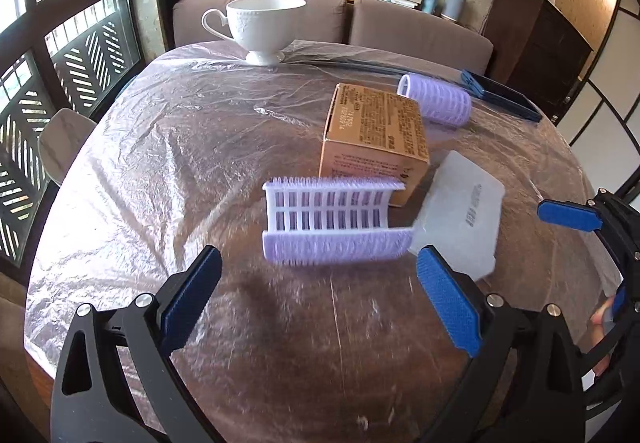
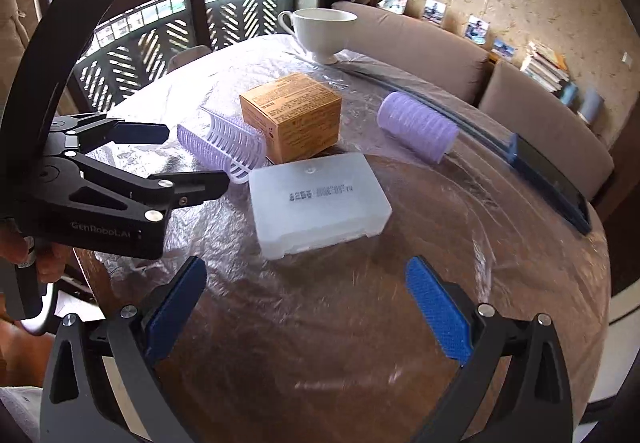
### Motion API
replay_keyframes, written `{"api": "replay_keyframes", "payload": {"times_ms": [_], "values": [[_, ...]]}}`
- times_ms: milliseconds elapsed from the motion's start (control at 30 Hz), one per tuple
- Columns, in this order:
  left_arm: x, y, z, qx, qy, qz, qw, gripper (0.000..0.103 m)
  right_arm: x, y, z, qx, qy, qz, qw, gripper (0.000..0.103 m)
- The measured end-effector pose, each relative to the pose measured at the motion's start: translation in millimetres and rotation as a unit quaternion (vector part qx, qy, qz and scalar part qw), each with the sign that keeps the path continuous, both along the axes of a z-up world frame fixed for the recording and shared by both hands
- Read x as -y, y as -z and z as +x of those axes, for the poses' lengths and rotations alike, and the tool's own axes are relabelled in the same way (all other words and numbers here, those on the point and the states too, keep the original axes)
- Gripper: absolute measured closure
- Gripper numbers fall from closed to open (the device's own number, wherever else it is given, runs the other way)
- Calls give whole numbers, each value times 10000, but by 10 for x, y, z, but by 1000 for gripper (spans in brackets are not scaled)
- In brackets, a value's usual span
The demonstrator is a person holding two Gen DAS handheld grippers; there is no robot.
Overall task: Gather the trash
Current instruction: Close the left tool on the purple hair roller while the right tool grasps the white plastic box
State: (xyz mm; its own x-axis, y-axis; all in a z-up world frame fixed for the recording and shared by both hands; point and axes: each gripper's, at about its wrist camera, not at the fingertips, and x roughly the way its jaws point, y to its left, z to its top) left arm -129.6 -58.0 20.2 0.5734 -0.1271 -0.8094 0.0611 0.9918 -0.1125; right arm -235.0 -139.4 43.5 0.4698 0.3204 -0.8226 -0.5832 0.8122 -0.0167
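You hold both grippers low over the table [image 2: 320,323], left gripper [image 1: 320,295] wide open near the half curler [image 1: 336,221], right gripper [image 2: 306,307] wide open near the white case [image 2: 320,199]

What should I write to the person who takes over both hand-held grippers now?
Left hand-held gripper: open, empty, facing the split purple roller.
Right hand-held gripper: open, empty, facing the white plastic case.
Orange box behind them, whole purple roller to its right, white cup at the far edge, phone at the right edge.
Nothing is picked up yet. No bin is visible.
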Motion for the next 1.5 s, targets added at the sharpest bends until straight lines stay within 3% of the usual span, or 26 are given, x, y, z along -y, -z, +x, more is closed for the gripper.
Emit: {"api": "replay_keyframes", "payload": {"times_ms": [333,600,733,867,1500], "values": [[-31,81,110,-32,-277,163,9995,4,-105,123,362,-110,-721,166,9972,5],[-31,72,137,8,-237,257,9994,15,-165,132,450,-45,-938,209,9954,7],[-9,60,187,22,-183,266,9995,21,-164,147,492,-120,-941,209,9953,17],[0,54,193,21,-208,326,9992,31,-132,165,516,-180,-837,196,9961,23],[-61,-91,21,12,-541,-22,9985,31,127,107,360,-444,414,683,9958,23]]}}
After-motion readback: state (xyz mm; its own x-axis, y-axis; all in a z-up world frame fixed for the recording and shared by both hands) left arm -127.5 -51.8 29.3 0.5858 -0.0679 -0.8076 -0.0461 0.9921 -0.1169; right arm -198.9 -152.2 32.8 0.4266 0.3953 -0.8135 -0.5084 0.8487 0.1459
